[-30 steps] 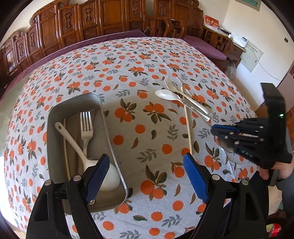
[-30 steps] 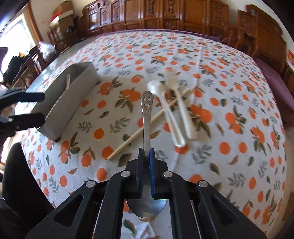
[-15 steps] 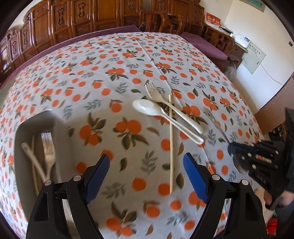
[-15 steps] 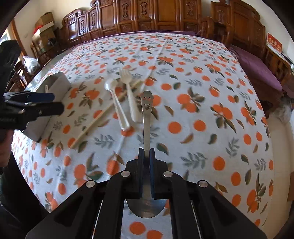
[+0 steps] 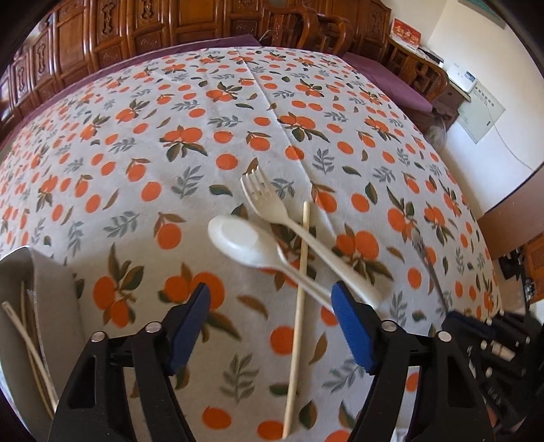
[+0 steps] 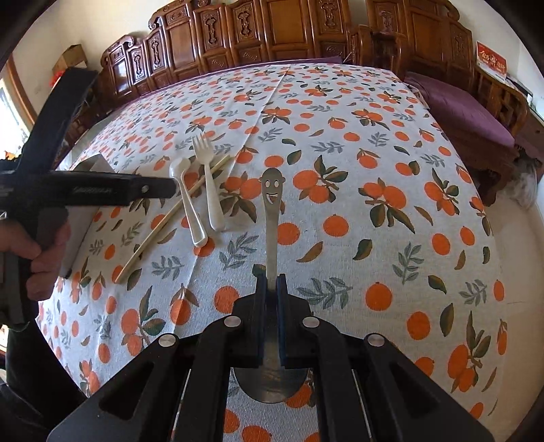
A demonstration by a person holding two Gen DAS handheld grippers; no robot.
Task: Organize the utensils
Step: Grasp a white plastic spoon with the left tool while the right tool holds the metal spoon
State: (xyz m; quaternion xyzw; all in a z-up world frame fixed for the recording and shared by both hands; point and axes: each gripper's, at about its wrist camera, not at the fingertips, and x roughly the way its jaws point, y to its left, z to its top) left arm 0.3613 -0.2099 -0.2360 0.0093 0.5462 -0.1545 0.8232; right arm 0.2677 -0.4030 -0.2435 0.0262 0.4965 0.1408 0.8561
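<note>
A white plastic spoon, a white plastic fork and a wooden chopstick lie crossed on the orange-print tablecloth. My left gripper is open and empty, just short of them, with the chopstick running between its fingers. The grey metal tray at the left edge holds utensils. My right gripper is shut on a metal spoon with a smiley-face handle end, held over the cloth to the right of the white utensils. The left gripper shows in the right wrist view.
Carved wooden chairs ring the far side of the table. A purple cushioned bench stands at the right. The table edge drops off to the floor at the right.
My left gripper swung right, away from the tray, and now faces the white spoon, fork and chopstick. My right gripper kept its hold on the metal spoon and moved right.
</note>
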